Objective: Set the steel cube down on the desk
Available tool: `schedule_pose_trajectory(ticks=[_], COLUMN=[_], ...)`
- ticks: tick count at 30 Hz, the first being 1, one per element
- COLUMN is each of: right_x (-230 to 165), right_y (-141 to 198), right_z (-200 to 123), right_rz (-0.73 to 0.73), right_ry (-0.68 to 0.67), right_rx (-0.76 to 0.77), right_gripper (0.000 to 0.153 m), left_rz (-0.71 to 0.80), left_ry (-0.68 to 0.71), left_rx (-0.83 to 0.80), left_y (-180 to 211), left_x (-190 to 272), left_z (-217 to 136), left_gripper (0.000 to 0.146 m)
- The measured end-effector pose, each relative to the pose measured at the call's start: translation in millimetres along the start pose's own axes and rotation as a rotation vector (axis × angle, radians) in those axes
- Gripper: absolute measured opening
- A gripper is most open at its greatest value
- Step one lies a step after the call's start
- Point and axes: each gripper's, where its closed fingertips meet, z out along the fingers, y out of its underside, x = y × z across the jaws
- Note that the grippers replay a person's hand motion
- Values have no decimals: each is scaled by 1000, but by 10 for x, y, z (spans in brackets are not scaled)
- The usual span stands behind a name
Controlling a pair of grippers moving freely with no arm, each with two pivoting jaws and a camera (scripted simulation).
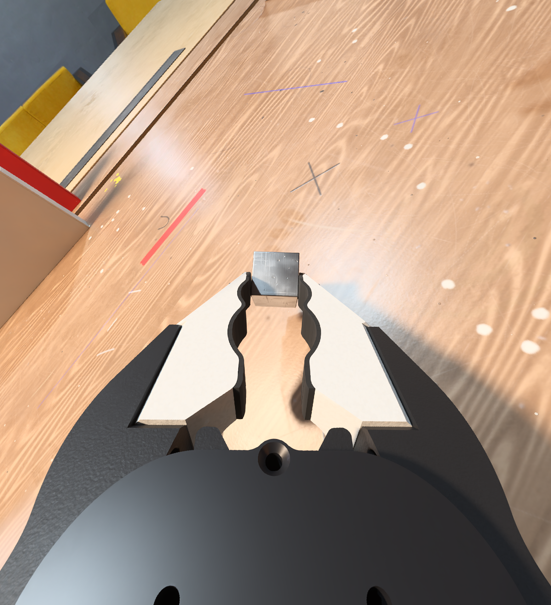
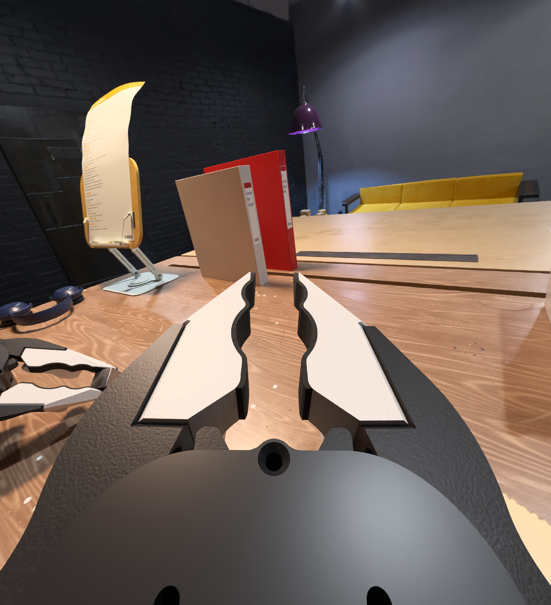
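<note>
Left gripper (image 1: 275, 278): clamping the steel cube (image 1: 276, 274) at the very fingertips, one pad on each opposite face, leaving the top face and the near face exposed. Pinching this far forward, probably so that the fingers can clear the desk (image 1: 398, 229) once the cube is lowered. Tilting down toward the wood surface; whether the cube is already touching it or hanging just above cannot be told. Ahead and to the right of the tips, a pencilled cross (image 1: 315, 178); ahead and to the left, a red stripe (image 1: 172, 226). Farther left, a tan binder (image 1: 12, 255) and a red binder (image 1: 22, 168), well apart from the cube.

Right gripper (image 2: 274, 278): holding nothing, fingers spread apart, hovering over bare desk and pointing toward the binders, apparently standing clear of the placement. Navy headphones (image 2: 38, 309) lying far to its left.
</note>
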Motion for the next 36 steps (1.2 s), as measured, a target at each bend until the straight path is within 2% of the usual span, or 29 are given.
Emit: schedule_pose_trajectory(ticks=[18, 36], right_x=[-35, -41], right_y=[57, 77], right_z=[28, 39], right_rz=[-6, -17], right_ry=[-9, -5], right_rx=[-28, -39], right_gripper=[23, 24], left_rz=[-6, -66], left_ry=[-10, -10], left_rx=[-30, -137], left_y=[83, 388], left_x=[-26, -107], left_z=[-56, -198], left_gripper=[28, 28])
